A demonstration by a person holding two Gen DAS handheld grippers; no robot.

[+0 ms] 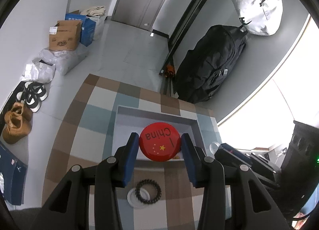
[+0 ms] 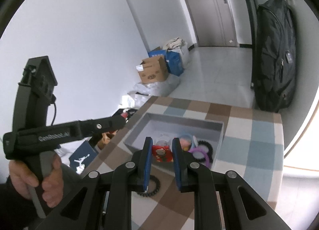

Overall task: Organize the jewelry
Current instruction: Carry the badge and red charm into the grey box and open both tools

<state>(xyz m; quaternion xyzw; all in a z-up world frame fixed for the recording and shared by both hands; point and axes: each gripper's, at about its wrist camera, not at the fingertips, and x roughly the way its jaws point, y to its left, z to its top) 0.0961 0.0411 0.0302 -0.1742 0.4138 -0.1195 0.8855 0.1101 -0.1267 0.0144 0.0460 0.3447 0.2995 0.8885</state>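
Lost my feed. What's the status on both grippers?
Left gripper shut on red badge, above gray box. Right gripper open, empty. Black hair tie on table outside the box.

red badge (image 1: 160, 143) (yellow stars), checked tablecloth (image 1: 95, 114)

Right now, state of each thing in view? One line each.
left hand-held gripper: shut on red China badge, held above the box
right hand-held gripper: open, holding nothing
grey box: open, no lid, trinkets inside
black spiral hair tie: on the tablecloth, outside the box, overlapping white disc
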